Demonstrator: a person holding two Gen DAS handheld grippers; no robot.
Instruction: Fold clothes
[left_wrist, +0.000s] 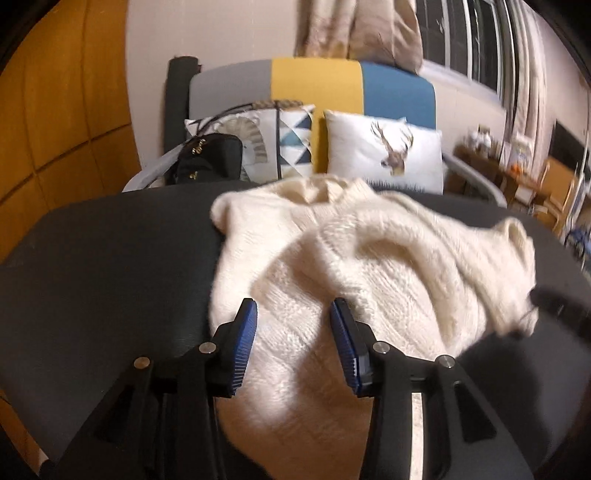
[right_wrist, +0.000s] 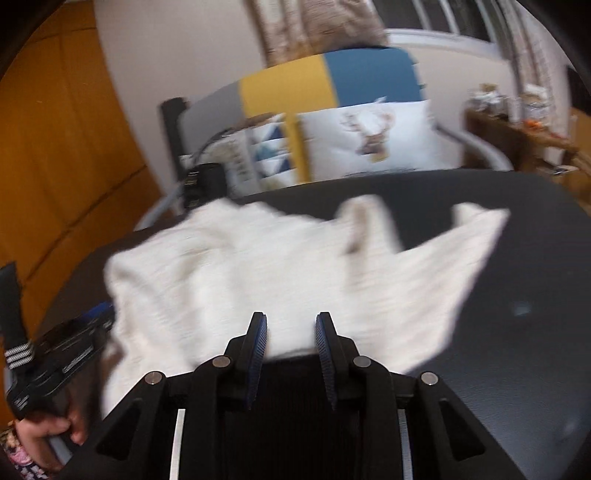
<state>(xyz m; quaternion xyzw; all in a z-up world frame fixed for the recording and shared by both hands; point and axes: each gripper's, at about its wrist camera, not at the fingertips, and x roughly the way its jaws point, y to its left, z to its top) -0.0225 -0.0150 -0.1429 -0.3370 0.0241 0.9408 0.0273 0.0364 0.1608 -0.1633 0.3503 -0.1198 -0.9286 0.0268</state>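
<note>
A cream knit sweater (left_wrist: 369, 266) lies rumpled on the dark table (left_wrist: 110, 258).

Room, evening light. Sofa (left_wrist: 314, 85) with grey, yellow and blue back panels against a pale wall (left_wrist: 207, 33); deer-print cushion (left_wrist: 386, 153) and geometric cushion (left_wrist: 258, 142); black bag (left_wrist: 208, 158); orange panelled wall (left_wrist: 62, 122); curtained windows (left_wrist: 465, 40); cluttered wooden sideboard (left_wrist: 517, 177).

Black tool (left_wrist: 293, 314) frames, ribbed blue pads (left_wrist: 246, 332), silver pins.
</note>
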